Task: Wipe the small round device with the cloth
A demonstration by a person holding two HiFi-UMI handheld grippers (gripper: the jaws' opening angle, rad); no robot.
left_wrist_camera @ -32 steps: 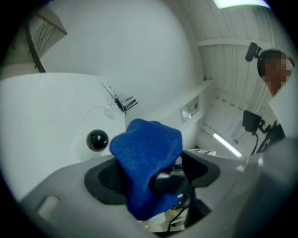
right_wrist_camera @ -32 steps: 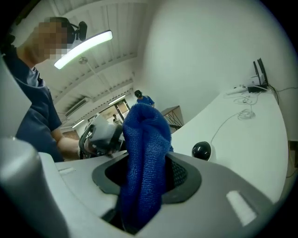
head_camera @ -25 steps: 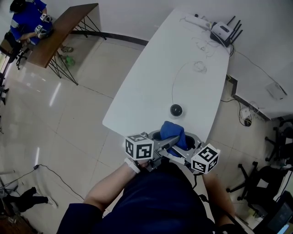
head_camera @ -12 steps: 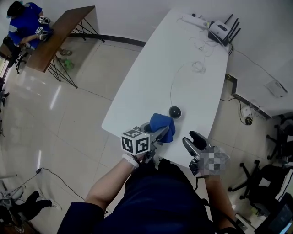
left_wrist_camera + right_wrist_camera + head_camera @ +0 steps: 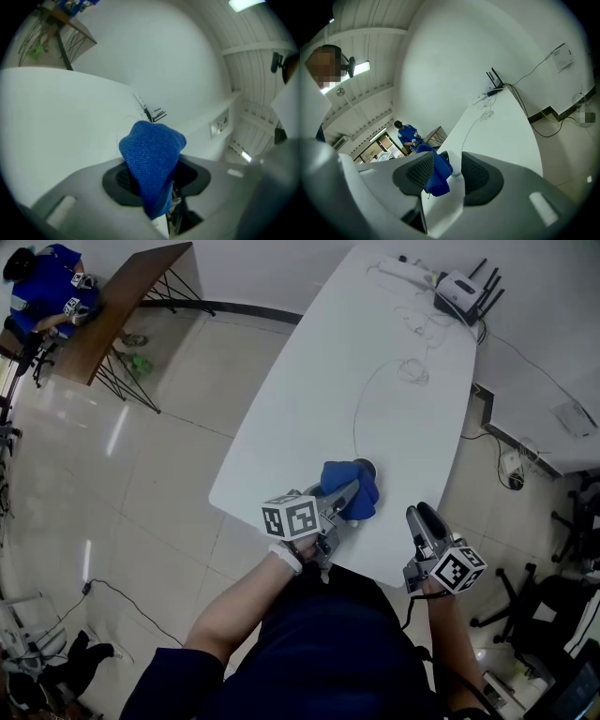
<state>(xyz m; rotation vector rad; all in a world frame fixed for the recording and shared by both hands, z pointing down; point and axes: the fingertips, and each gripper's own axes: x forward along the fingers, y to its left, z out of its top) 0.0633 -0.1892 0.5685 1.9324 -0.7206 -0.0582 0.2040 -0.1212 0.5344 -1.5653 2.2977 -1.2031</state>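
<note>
The small round device (image 5: 368, 467) sits on the white table (image 5: 309, 409), and only its dark far edge shows, for a blue cloth (image 5: 349, 482) lies bunched against its near side and over part of it; the left tool (image 5: 345, 497) reaches in from just short of the device, its jaws clamped on the cloth, which rises in a rounded fold above the pads and hangs in a tail below them; those jaws have just been closing on the cloth; the right tool (image 5: 422, 517) hangs well apart from the device, off to its right near the table's edge, its jaws standing apart with nothing pressed between them, though they have just been closing; through their gap the blue cloth shows farther off; a thin cable (image 5: 357, 409) curves away from the device along the table towards a router (image 5: 461, 287) with black aerials at the end farthest from the device.
</note>
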